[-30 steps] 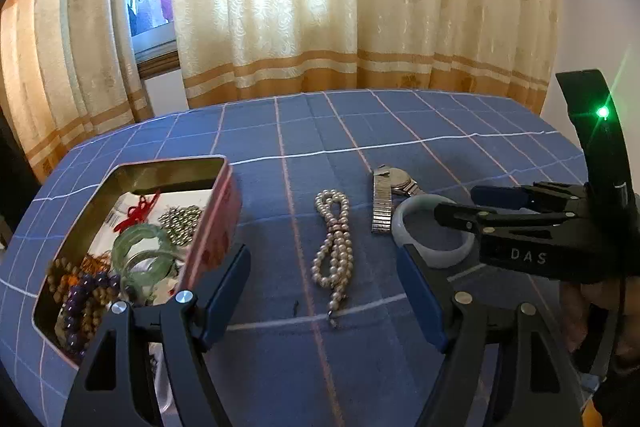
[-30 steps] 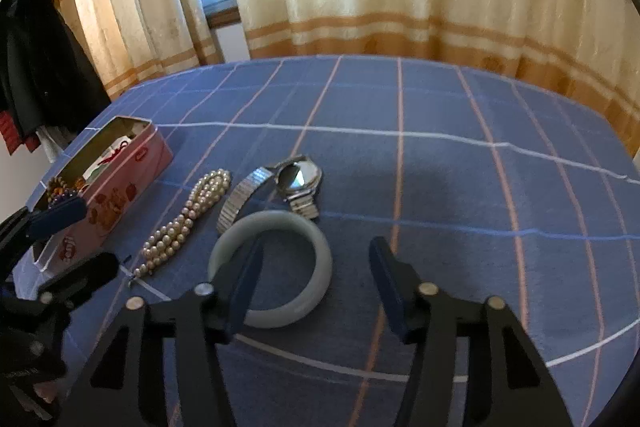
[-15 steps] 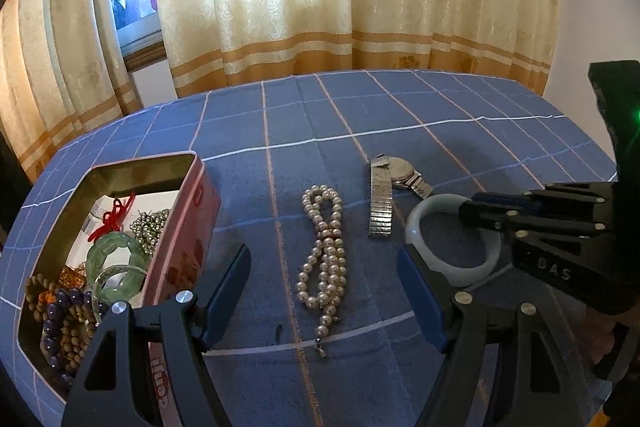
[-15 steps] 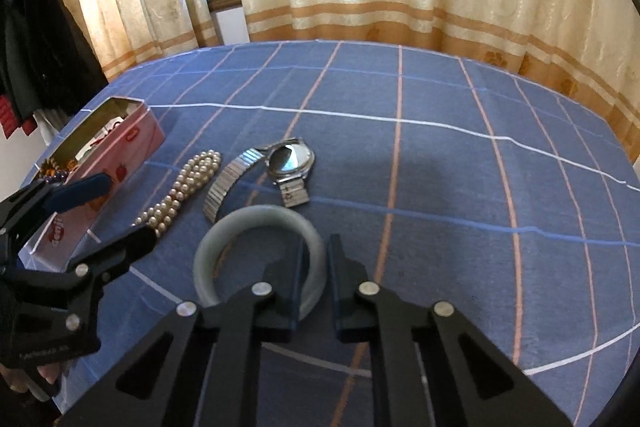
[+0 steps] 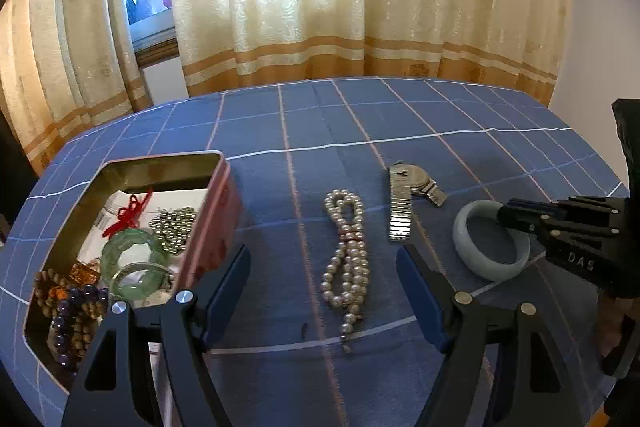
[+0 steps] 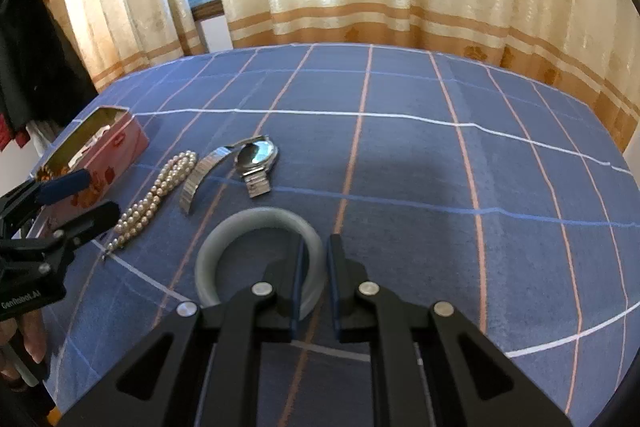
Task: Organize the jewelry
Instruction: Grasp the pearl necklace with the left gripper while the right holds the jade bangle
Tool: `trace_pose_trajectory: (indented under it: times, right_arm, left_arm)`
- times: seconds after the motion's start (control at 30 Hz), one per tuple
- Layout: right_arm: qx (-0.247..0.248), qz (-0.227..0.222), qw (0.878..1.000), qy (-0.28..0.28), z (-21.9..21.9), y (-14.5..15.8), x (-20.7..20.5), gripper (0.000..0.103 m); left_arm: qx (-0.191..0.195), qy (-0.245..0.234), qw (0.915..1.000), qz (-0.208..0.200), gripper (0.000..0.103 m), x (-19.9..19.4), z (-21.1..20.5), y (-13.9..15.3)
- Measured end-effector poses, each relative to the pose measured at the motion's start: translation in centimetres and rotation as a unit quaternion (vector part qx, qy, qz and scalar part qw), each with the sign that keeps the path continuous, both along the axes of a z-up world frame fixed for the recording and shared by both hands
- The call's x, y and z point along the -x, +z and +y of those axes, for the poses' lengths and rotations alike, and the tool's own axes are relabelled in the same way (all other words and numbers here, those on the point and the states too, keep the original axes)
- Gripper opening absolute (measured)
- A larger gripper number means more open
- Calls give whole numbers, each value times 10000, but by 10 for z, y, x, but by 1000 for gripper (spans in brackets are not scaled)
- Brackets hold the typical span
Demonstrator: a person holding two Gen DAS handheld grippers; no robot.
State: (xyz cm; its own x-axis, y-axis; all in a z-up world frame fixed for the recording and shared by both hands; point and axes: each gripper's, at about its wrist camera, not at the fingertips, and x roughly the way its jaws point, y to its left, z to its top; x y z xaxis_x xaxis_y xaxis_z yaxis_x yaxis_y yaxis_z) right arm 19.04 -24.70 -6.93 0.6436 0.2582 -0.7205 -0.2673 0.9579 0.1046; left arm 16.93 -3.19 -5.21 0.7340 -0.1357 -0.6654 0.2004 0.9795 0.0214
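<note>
Right gripper (image 6: 312, 267) clamping bangle (image 6: 256, 223) (pale), watch (image 6: 256, 157), pearls (image 5: 347, 251) beside.

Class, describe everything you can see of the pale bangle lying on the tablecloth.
The bangle is a plain, thick, closed ring, pale grey-green and smooth, looking like jade or glass. It lies flat on the blue checked tablecloth, just in front of the watch and apart from it. The right gripper is shut on its right side, one finger inside the ring, one outside. Nothing else touches it.
</note>
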Motion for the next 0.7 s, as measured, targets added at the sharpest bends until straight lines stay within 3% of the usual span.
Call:
trace_pose_trajectory:
  times: [0.53, 0.7]
  right_arm:
    - [14, -9, 9999, 141, 0, 0, 5, 15]
    - [-76, 37, 9998, 156, -3, -1, 4, 16]
  left_arm:
    - [-59, -282, 9994, 195, 75, -10, -24, -10]
    - [120, -292, 9982, 503, 59, -23, -25, -18]
